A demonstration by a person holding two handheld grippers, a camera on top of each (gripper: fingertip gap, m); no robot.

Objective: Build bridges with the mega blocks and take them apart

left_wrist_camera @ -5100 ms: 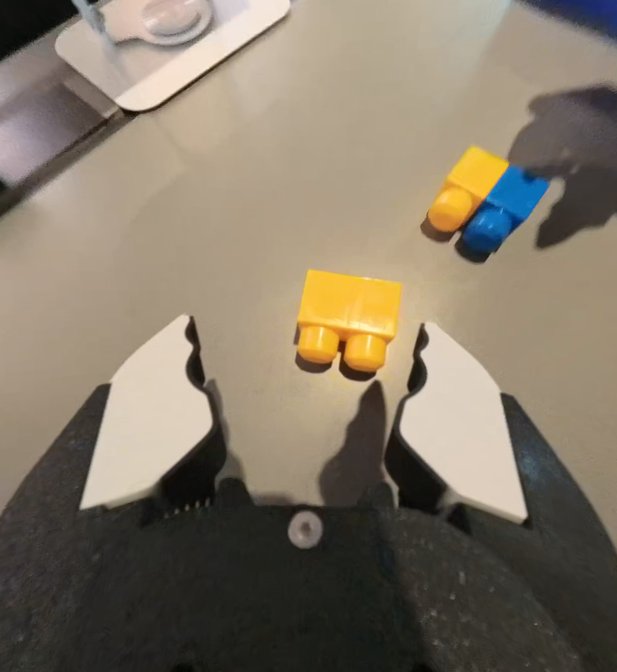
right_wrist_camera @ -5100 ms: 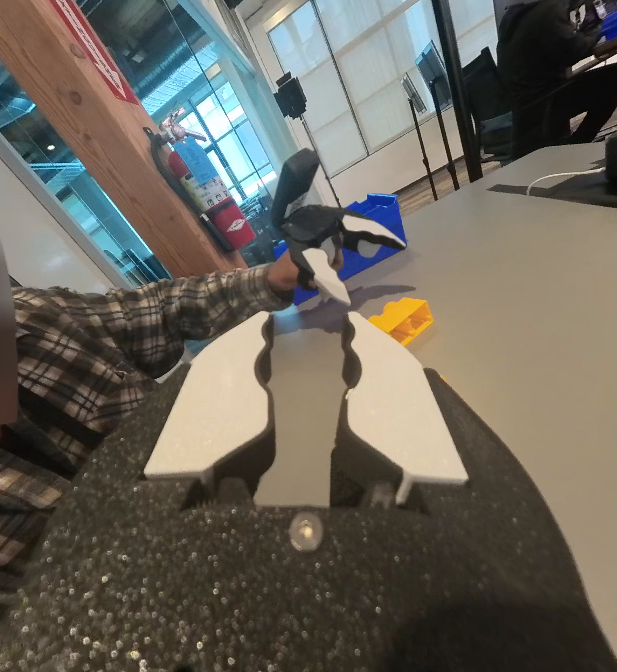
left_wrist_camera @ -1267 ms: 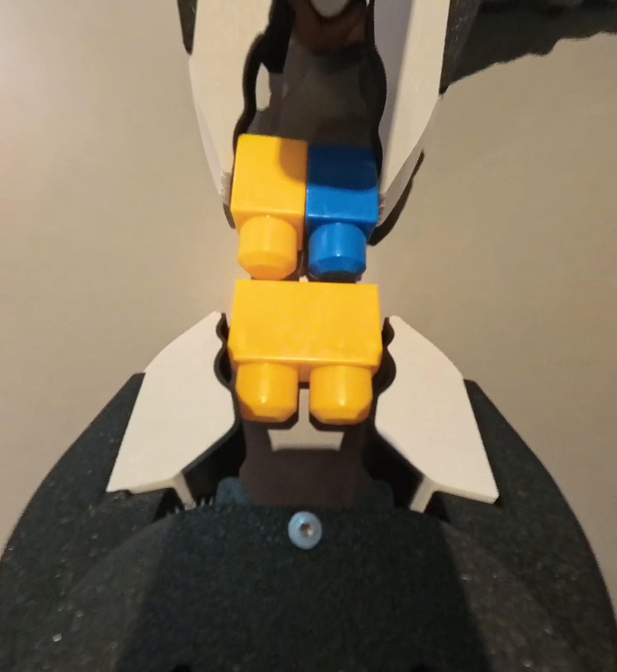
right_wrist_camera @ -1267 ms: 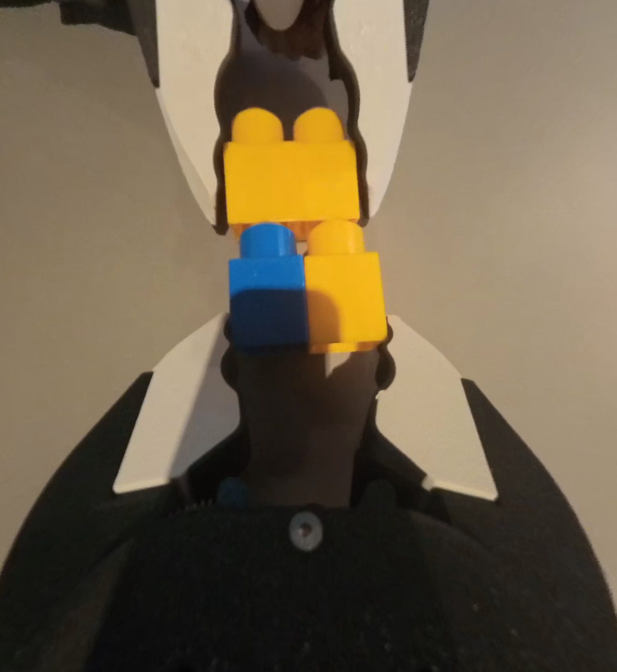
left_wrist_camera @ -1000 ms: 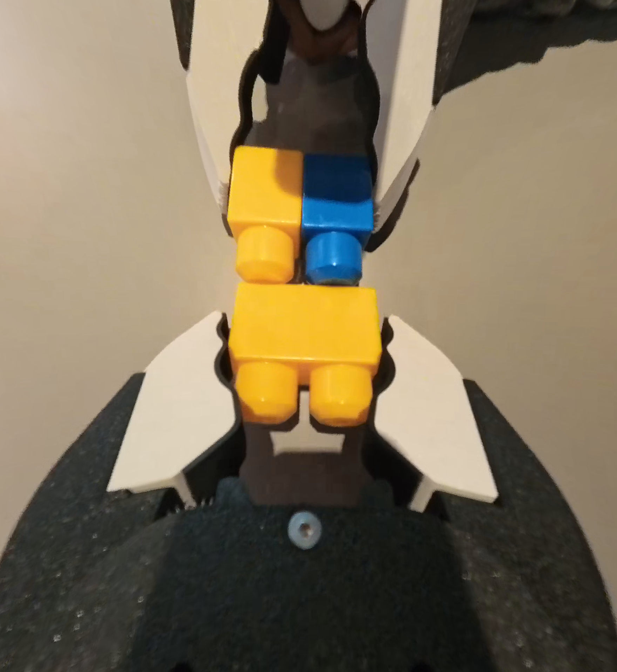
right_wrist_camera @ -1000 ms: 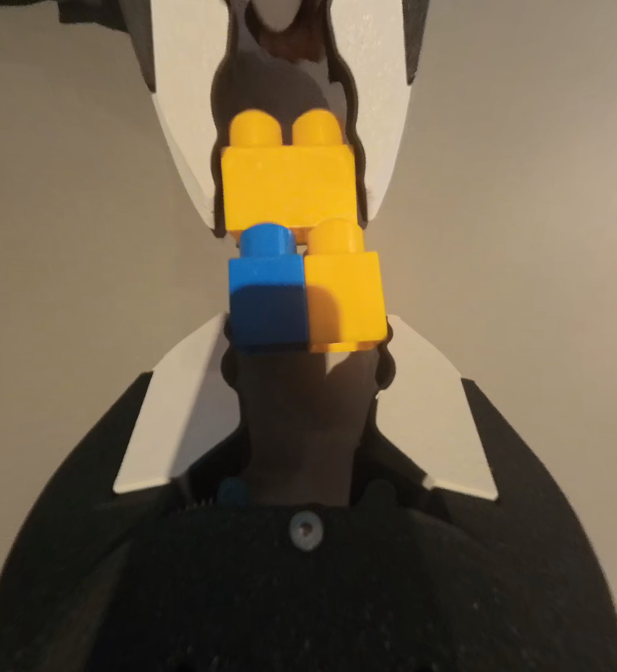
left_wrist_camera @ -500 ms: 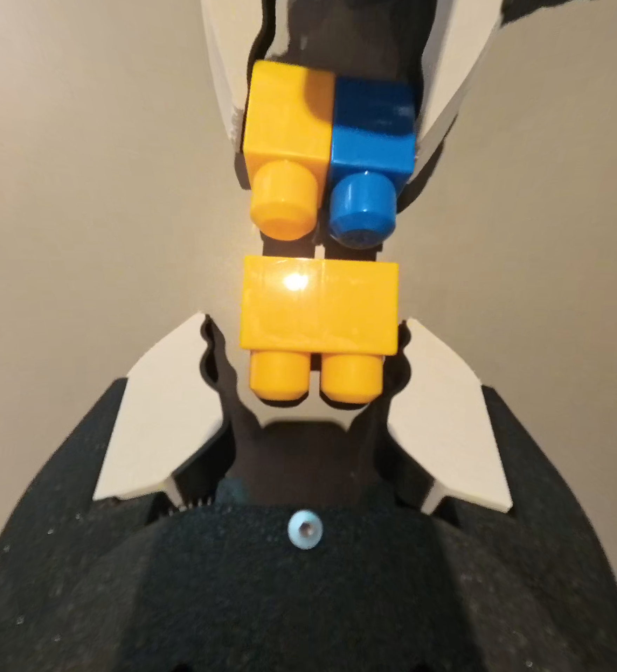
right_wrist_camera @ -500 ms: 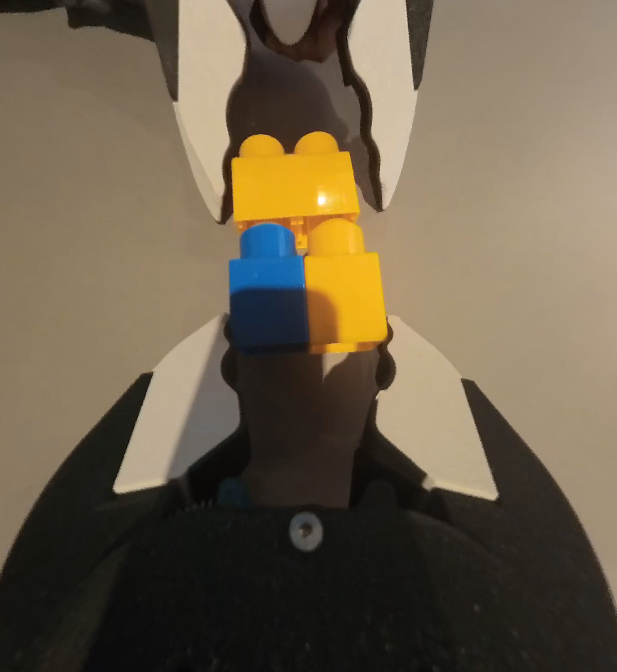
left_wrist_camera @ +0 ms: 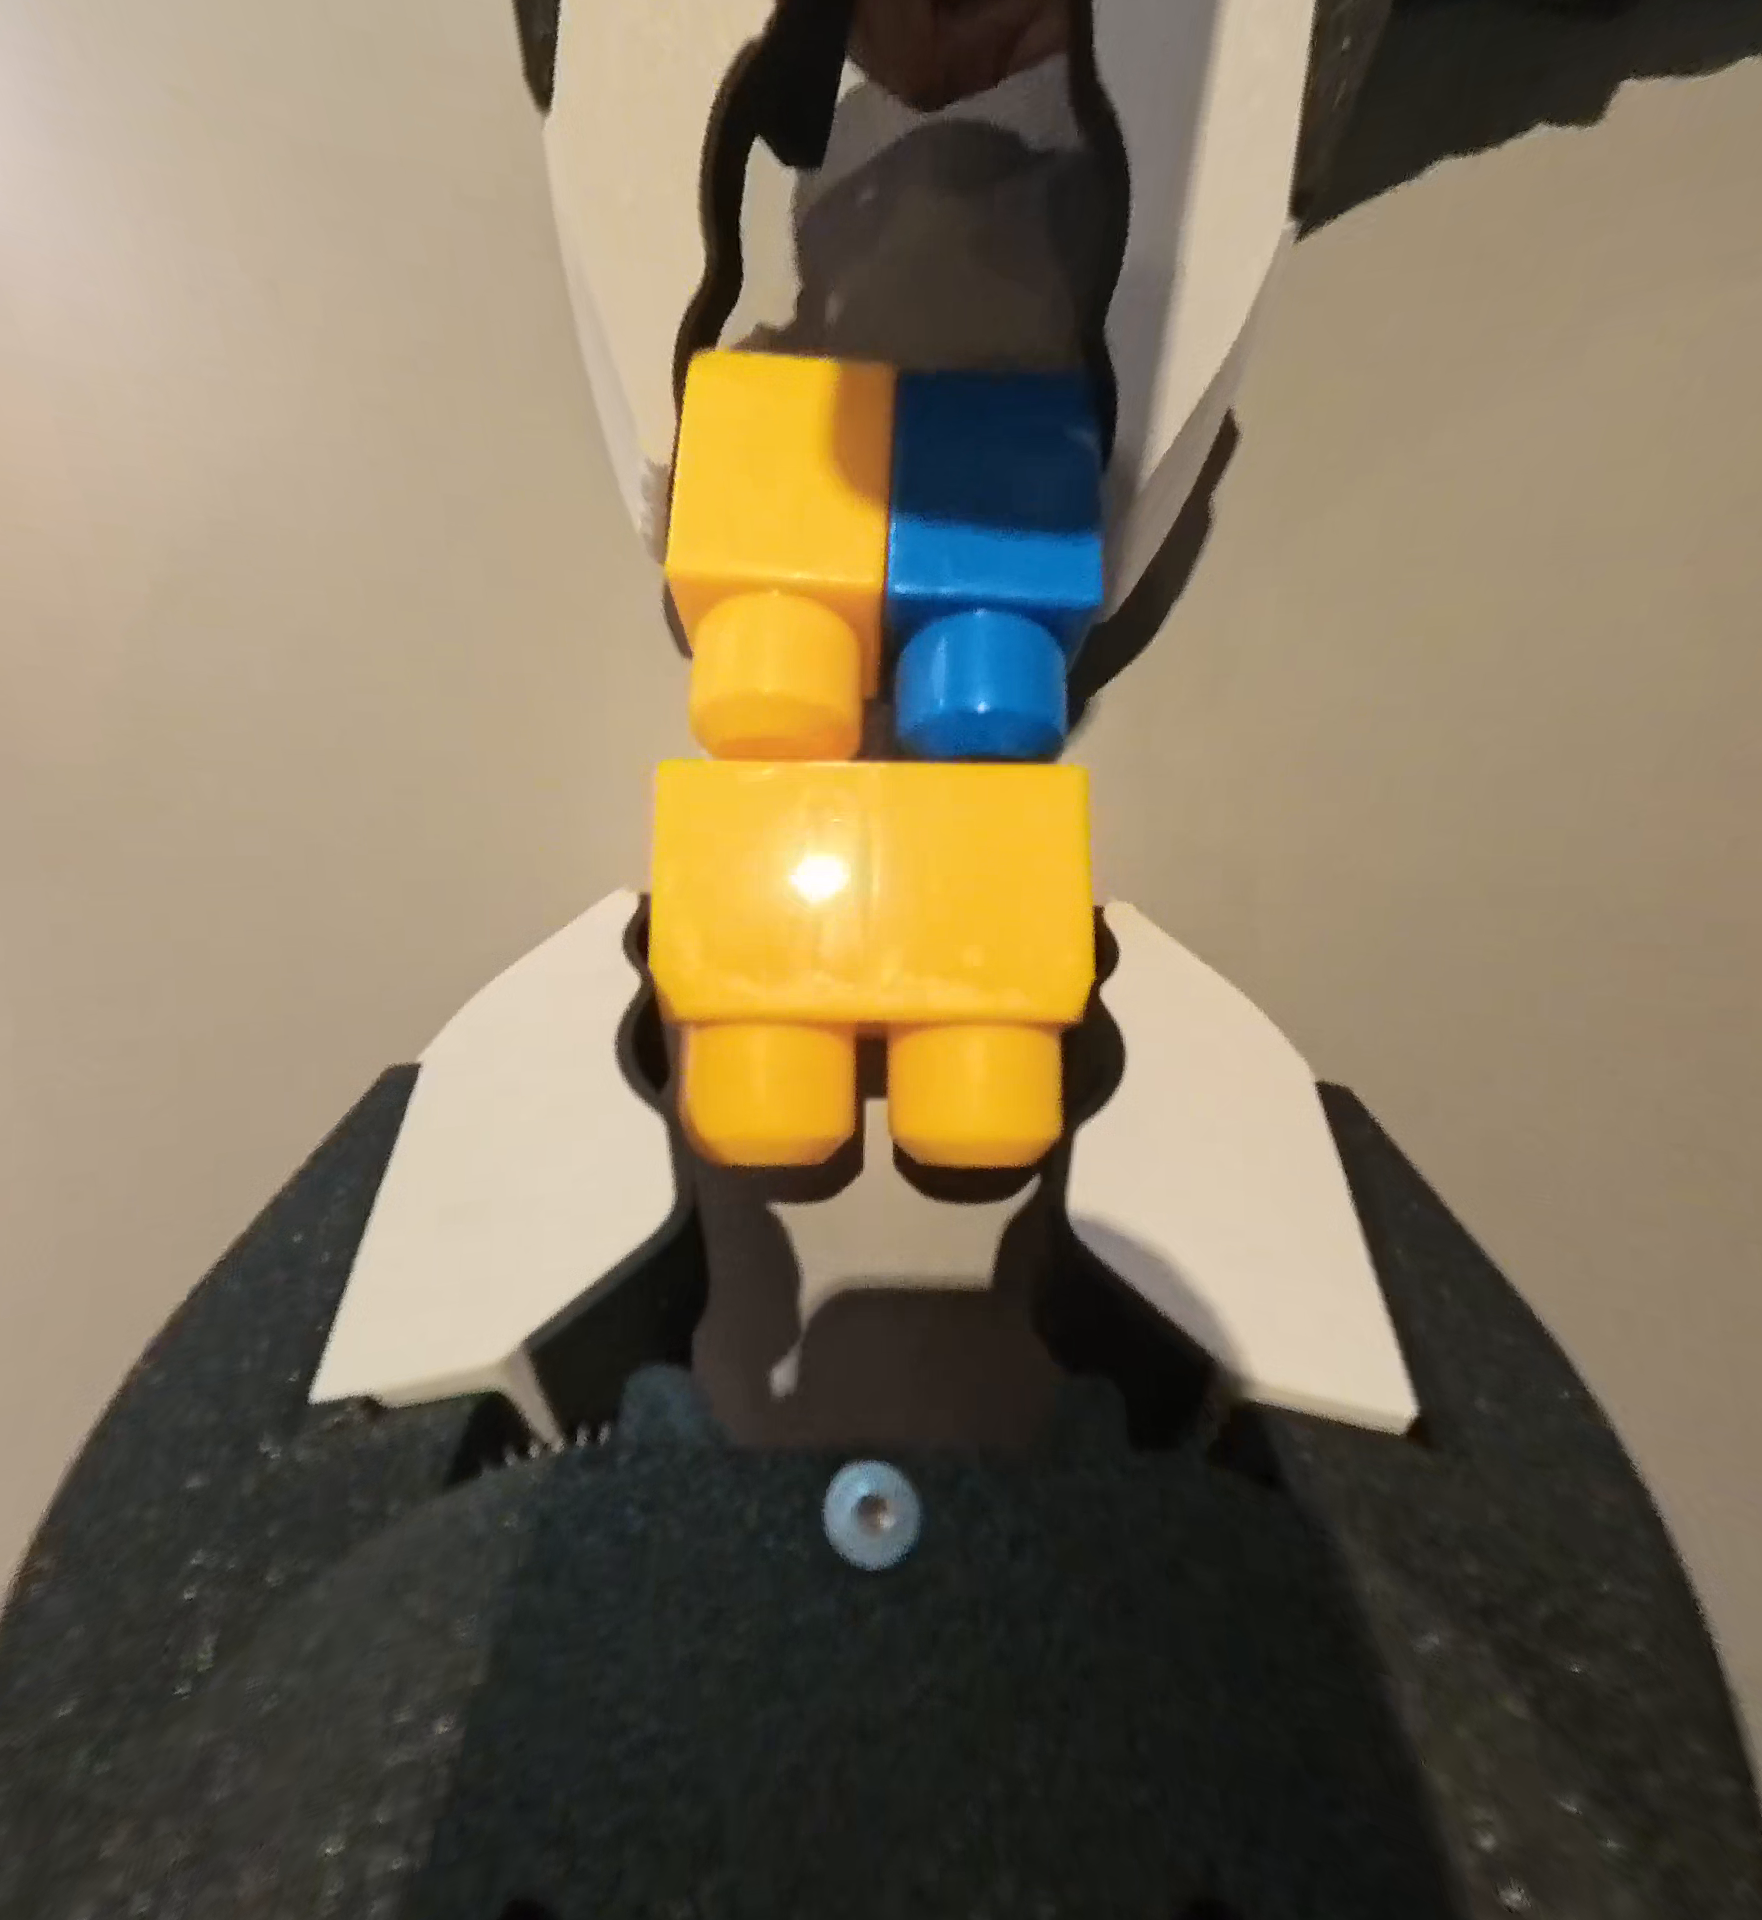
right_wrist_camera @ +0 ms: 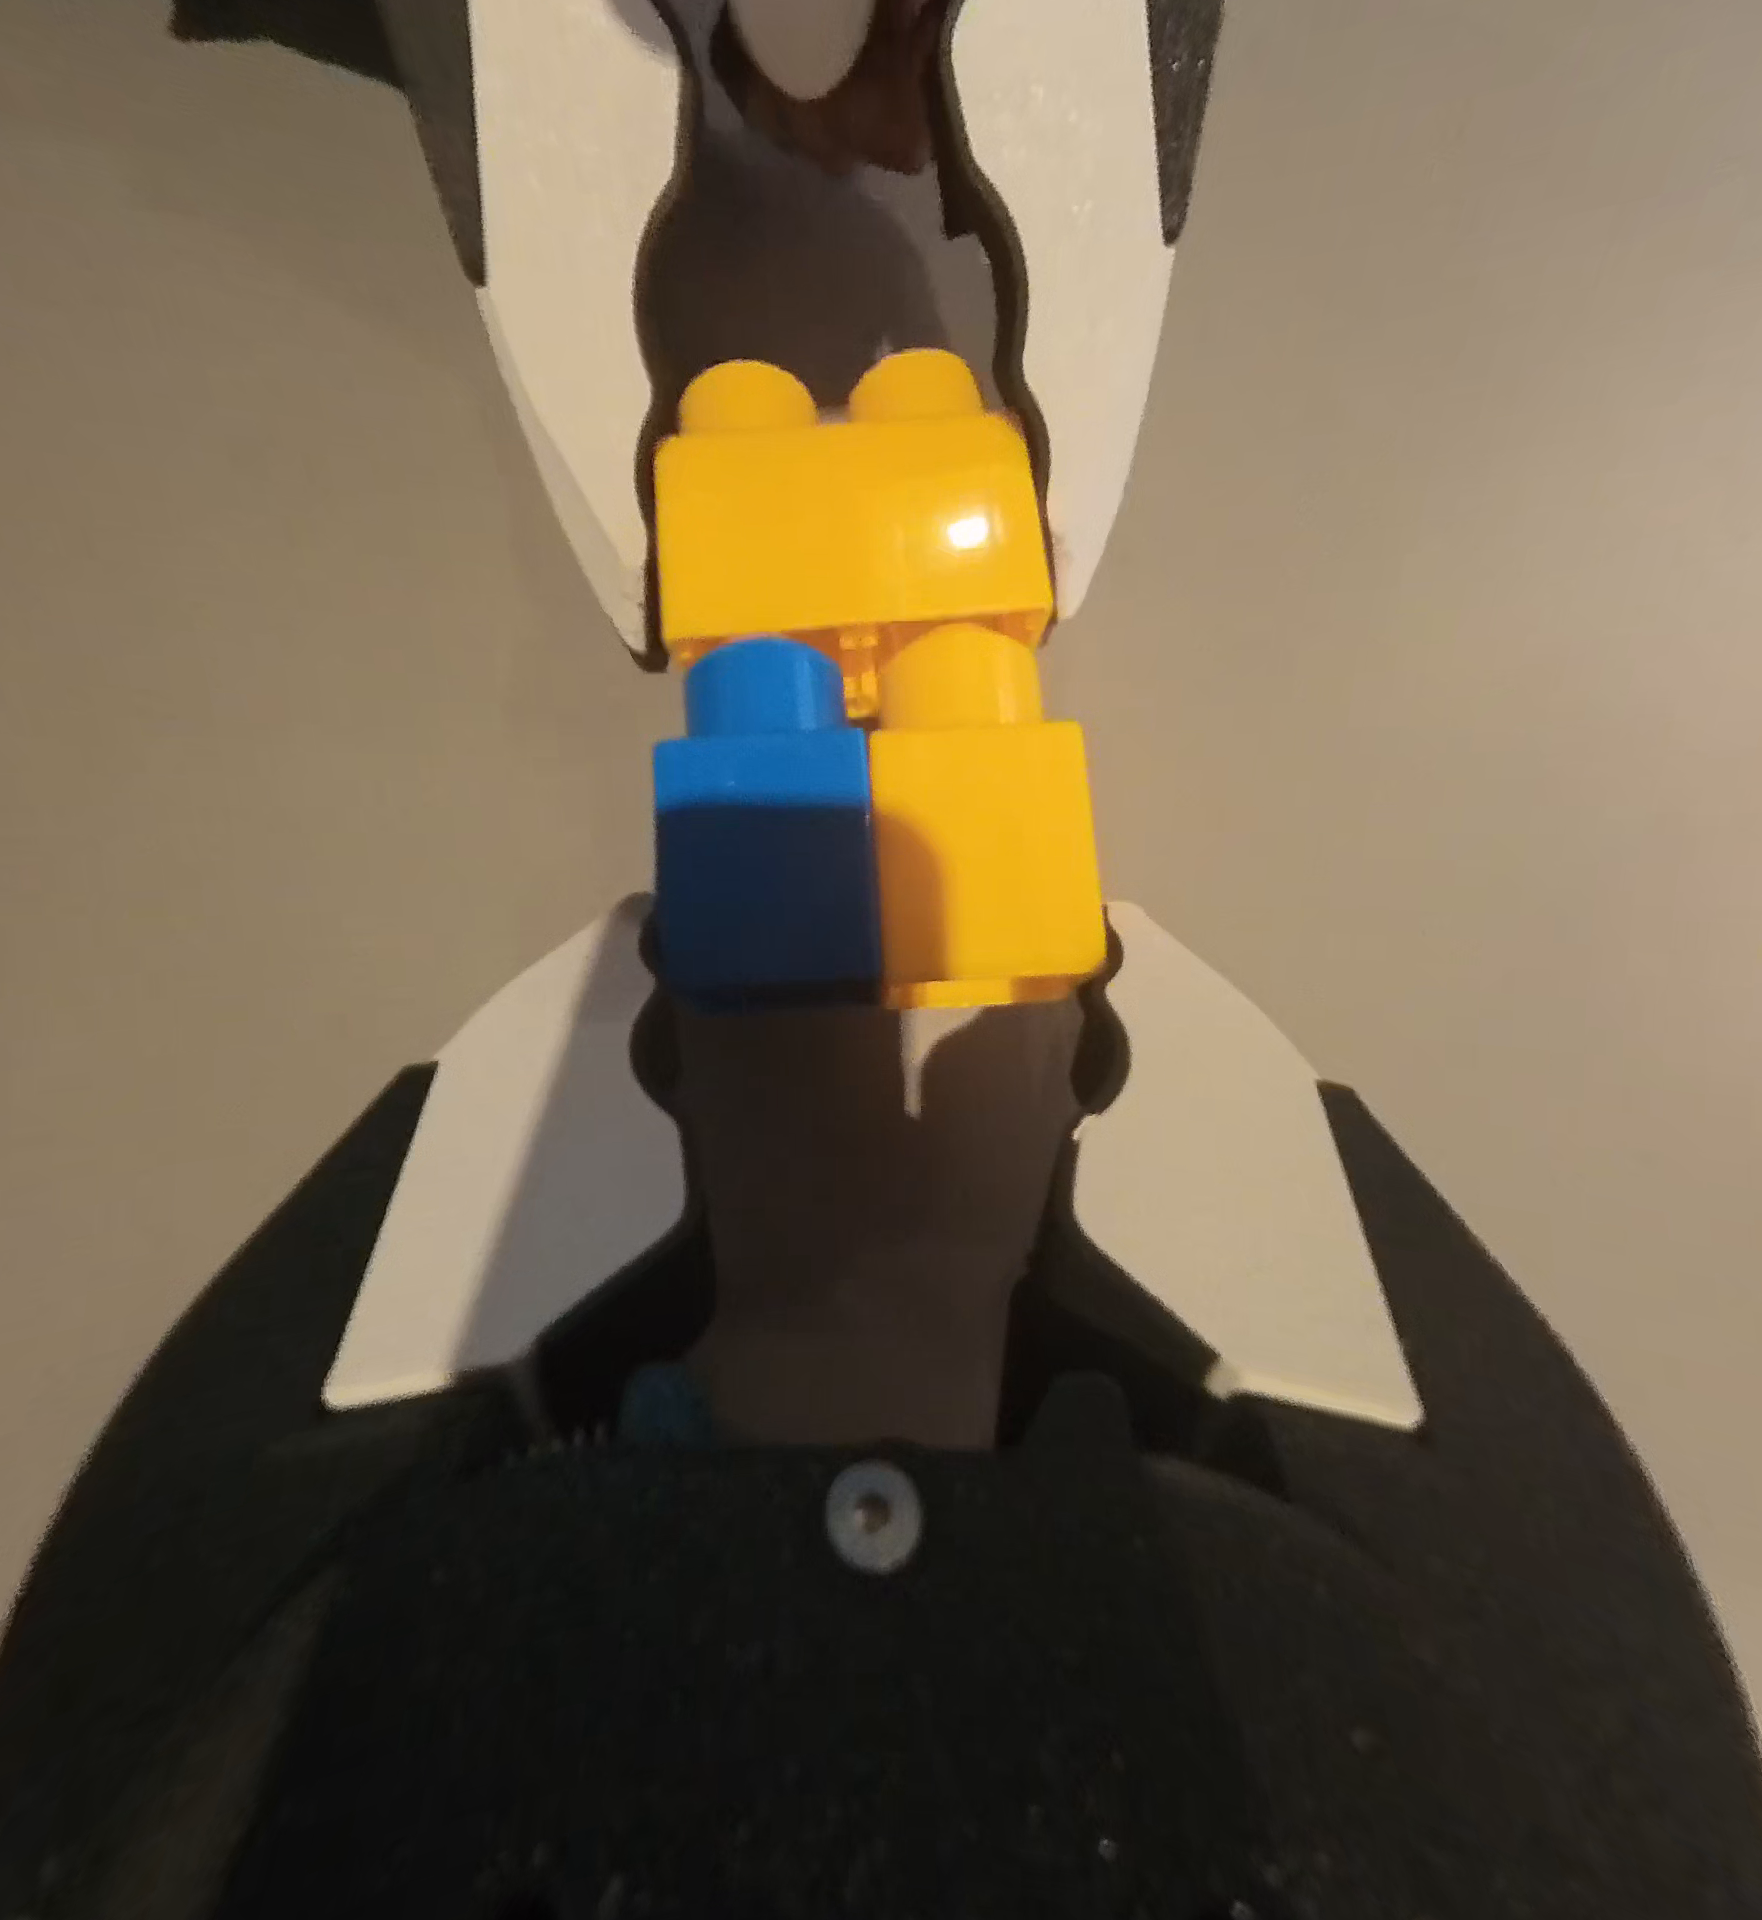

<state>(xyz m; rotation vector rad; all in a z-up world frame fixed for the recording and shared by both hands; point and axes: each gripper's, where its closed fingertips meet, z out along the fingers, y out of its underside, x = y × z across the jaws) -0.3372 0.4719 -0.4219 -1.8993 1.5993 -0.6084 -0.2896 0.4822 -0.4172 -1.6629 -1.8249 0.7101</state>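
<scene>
Two claws face each other above a plain beige desk (left_wrist_camera: pixel 233 727). The left claw (left_wrist_camera: pixel 872 935) is clamped on a wide yellow two-stud block (left_wrist_camera: pixel 872 894). The right claw (right_wrist_camera: pixel 877 925) is clamped on a blue block (right_wrist_camera: pixel 763 862) and a small yellow block (right_wrist_camera: pixel 981 862) pressed side by side, their studs meeting the wide block's underside.

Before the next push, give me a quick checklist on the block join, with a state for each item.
1. Left gripper grips wide yellow block: ok, fingers flank both ends.
2. Right gripper grips blue block and small yellow block: ok.
3. Small blocks flush side by side: ok.
4. Their studs line up with the wide block's underside: ok.
5. Studs fully seated: not ok, both mostly exposed.
6. Clearance above table: cannot tell.
</scene>
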